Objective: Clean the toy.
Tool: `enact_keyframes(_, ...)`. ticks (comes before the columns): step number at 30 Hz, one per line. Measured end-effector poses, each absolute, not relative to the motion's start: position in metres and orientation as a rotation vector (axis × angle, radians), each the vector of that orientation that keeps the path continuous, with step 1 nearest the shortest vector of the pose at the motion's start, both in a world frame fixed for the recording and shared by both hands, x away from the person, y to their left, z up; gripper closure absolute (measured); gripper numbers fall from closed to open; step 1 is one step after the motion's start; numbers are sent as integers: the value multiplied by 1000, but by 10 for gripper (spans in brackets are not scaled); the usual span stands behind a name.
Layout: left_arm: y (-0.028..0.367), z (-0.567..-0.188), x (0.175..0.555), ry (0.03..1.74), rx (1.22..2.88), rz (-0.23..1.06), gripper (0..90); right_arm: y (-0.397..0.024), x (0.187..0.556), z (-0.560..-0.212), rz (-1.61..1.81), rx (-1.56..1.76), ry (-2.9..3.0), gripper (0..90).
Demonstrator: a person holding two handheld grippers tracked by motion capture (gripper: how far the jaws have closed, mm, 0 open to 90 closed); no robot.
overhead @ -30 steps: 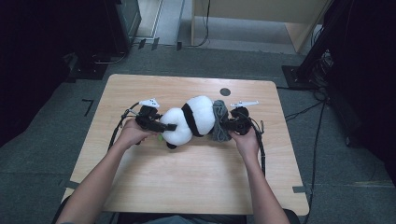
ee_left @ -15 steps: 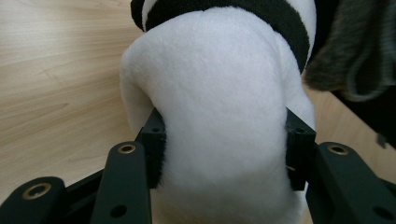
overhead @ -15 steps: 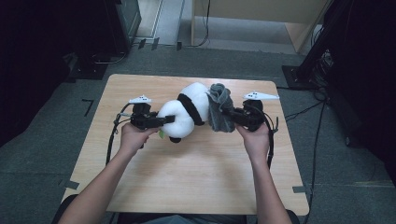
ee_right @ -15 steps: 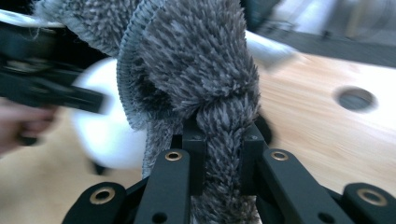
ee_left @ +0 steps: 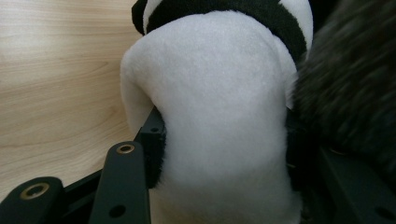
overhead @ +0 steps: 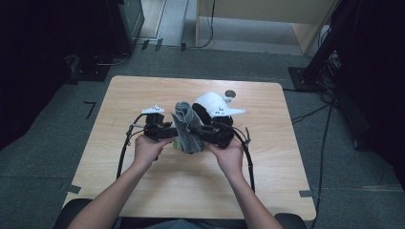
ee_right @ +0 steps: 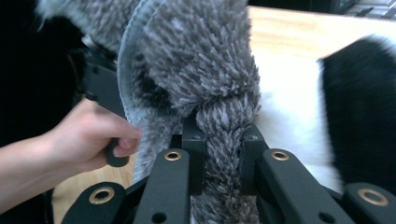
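Observation:
A black-and-white panda plush [overhead: 210, 102] is held over the middle of the wooden table [overhead: 119, 100]. A grey shaggy cloth [overhead: 186, 126] drapes across its near side, between my two hands. My left gripper [overhead: 172, 136] comes in from the left. In the left gripper view its jaws have just been closing, and the left gripper [ee_left: 224, 140] squeezes a white limb of the panda plush [ee_left: 219, 84]. My right gripper [overhead: 201, 133] comes in from the right. In the right gripper view the right gripper [ee_right: 223, 137] is shut on a bunched fold of the grey cloth [ee_right: 201, 60].
A small dark round thing [overhead: 230, 93] shows just behind the plush. Cables [overhead: 125, 148] trail from both grippers over the table. Black stands [overhead: 329, 52] and a wooden cabinet [overhead: 267, 19] stand on the floor beyond the far edge.
My right gripper has pulled the grey cloth leftward from the plush's right end, so the hands are closer together. The plush has turned, and its white end now points to the far right.

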State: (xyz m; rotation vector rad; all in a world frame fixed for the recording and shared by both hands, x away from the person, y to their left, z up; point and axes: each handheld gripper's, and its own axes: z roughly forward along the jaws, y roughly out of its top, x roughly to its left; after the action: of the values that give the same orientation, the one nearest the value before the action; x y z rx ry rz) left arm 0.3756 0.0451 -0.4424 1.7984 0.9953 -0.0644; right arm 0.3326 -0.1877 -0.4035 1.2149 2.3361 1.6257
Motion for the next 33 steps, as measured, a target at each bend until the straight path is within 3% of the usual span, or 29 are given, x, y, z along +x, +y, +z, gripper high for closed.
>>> enact_keyframes(15,51,-445,381,1088,1743,-74,497,-168,319,-431,1590,1133,2301,799)
enact_keyframes(28,58,-439,383,1092,1605,-176,492,-131,314,-464,1400,1055,2486,802)
enact_keyframes(30,56,-436,380,1071,1637,-123,488,-131,318,-472,1403,1088,2458,804)
enact_keyframes(33,61,-439,383,1100,1603,-156,489,-138,321,-477,1434,1107,2396,804)
